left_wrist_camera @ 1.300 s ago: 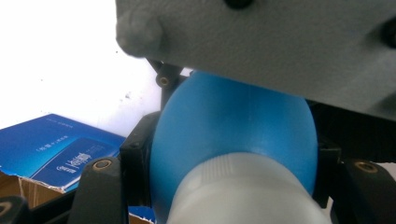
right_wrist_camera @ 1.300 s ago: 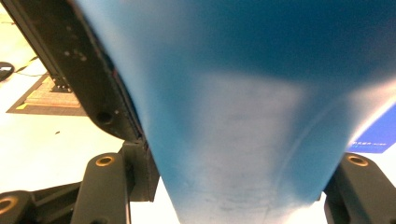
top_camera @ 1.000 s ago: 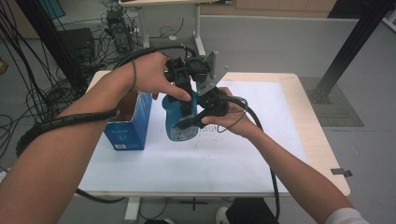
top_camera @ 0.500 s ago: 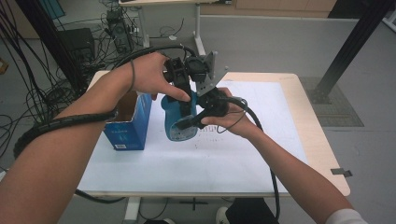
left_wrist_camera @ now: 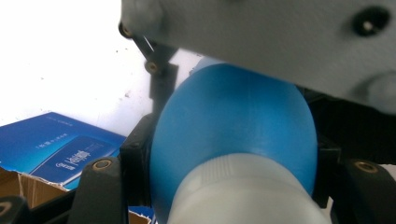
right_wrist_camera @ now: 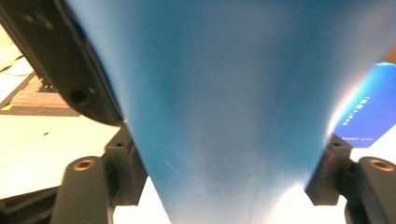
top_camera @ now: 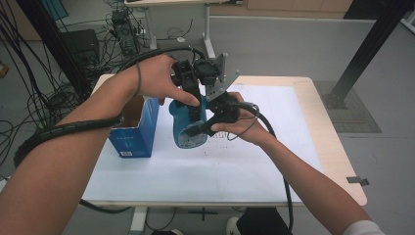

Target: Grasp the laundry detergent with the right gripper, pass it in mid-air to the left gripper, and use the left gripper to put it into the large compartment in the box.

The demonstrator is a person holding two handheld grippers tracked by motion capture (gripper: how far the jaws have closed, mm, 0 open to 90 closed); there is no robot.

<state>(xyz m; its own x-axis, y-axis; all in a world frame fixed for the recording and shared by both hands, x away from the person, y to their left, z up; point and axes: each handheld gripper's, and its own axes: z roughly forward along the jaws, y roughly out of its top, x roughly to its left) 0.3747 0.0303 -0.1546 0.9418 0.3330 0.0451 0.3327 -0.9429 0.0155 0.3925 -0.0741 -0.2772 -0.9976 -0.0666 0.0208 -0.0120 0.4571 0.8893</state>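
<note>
Blue bottle [top_camera: 187, 128] with white cap [left_wrist_camera: 247, 196], blue carton [top_camera: 135, 131] with white print, white table sheet [top_camera: 195, 171], black grippers

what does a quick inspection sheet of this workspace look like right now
surface: light wooden table covered by a large white paper sheet with small dark specks.
job's things: blue plastic bottle with a white cap held between both grippers above the sheet; open blue cardboard box standing to its left.
clutter: nothing seen on the table beyond the box.
grippers: left gripper closed on the bottle near its white cap; right gripper closed on the bottle's body.
cables: a thick black cable trails from the right gripper along the forearm; another loops over the left arm.
surroundings: grey floor, tangled cables to the left, a black post at right.
</note>
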